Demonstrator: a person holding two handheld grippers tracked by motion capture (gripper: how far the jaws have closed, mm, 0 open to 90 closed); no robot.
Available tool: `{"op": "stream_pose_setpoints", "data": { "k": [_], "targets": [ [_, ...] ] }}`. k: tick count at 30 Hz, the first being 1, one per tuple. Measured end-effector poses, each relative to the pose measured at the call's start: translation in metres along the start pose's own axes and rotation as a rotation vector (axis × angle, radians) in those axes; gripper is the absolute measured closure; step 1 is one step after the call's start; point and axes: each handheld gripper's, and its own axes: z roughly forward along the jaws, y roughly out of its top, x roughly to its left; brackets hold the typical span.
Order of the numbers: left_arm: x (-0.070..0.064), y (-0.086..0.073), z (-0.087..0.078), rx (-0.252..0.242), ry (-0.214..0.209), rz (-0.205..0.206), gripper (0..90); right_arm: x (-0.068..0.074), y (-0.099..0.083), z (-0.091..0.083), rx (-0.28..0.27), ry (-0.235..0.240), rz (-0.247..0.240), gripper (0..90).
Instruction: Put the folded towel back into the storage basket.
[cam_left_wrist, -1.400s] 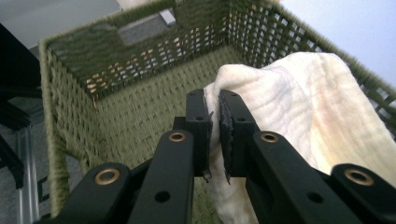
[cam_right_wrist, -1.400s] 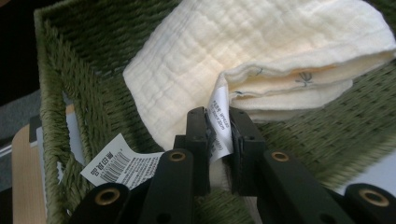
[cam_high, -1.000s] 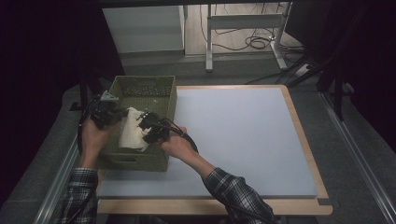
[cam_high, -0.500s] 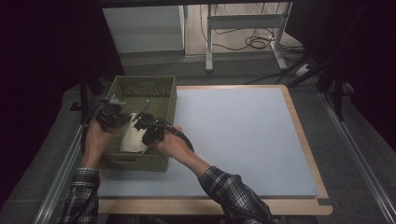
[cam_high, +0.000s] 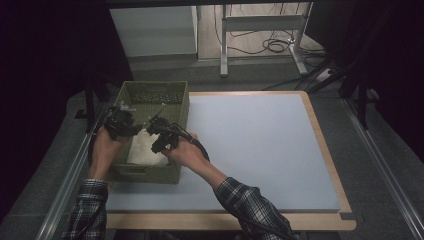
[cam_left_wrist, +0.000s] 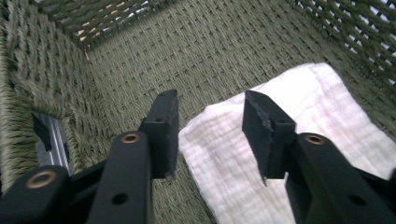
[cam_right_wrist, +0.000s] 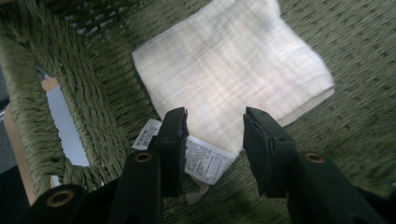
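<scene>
A folded white cloth (cam_high: 145, 152) lies flat on the floor of the green woven basket (cam_high: 172, 107). Above it, the left hand-held gripper (cam_high: 120, 125) and right hand-held gripper (cam_high: 159, 136) hover, both released, jaws spread and empty, probably after setting it down.

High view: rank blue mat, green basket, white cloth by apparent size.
1. blue mat, largest by far.
2. green basket.
3. white cloth, folded, lying inside the basket, partly hidden by the right gripper.
</scene>
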Motion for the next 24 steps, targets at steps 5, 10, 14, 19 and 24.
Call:
{"op": "stream_pose_setpoints", "data": {
  "k": [5,10,14,19,24],
  "targets": [
    [0.002,0.001,-0.003,-0.033,-0.005,-0.03,47.9,-0.004,-0.002,-0.008,-0.041,0.004,-0.001,53.4],
    [0.004,0.001,-0.005,-0.061,-0.035,-0.075,39.0,-0.005,-0.006,-0.014,-0.082,0.01,-0.025,45.9],
    [0.004,0.001,-0.005,-0.075,-0.057,-0.101,33.4,-0.008,-0.01,-0.018,-0.113,0.004,-0.058,38.0],
    [0.002,0.003,-0.004,-0.078,-0.078,-0.11,27.6,-0.011,-0.017,-0.023,-0.149,0.002,-0.091,30.3],
    [-0.003,0.006,-0.001,-0.076,-0.091,-0.115,20.5,-0.016,-0.024,-0.03,-0.201,0.009,-0.108,25.1]
  ]
}}
